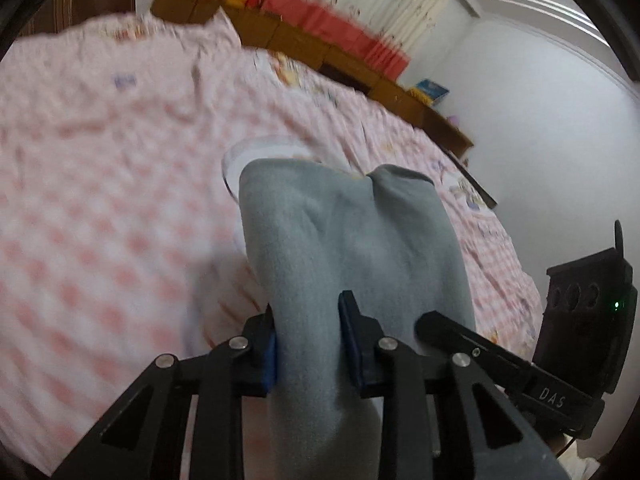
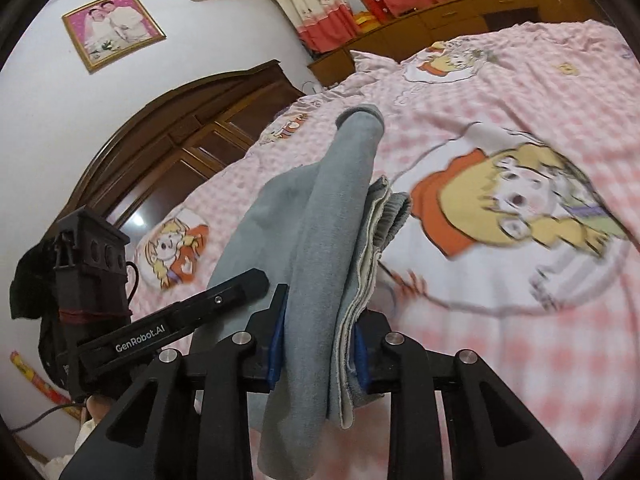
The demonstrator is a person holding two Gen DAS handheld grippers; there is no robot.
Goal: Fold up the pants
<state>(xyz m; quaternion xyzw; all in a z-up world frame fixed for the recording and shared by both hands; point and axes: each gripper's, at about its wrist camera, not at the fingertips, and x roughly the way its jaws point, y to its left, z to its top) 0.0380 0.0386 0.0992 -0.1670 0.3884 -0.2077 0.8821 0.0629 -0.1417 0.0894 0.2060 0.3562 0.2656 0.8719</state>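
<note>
The grey pants [image 1: 352, 240] hang in the air over the bed, held by both grippers. My left gripper [image 1: 308, 344] is shut on a bunched fold of them, and the cloth drapes forward and down between its blue pads. My right gripper [image 2: 318, 344] is shut on several layers of the pants [image 2: 320, 240], with a cuff end pointing up and the waistband edge showing at the right. Each gripper shows at the edge of the other's view, the right one [image 1: 520, 380] and the left one [image 2: 172, 320].
The bed has a pink checked sheet [image 1: 100, 180] with cartoon prints [image 2: 520, 208]. A dark wooden headboard [image 2: 192, 128] stands at the left, with low wooden cabinets [image 1: 360, 64] and curtains behind the bed. White walls lie beyond.
</note>
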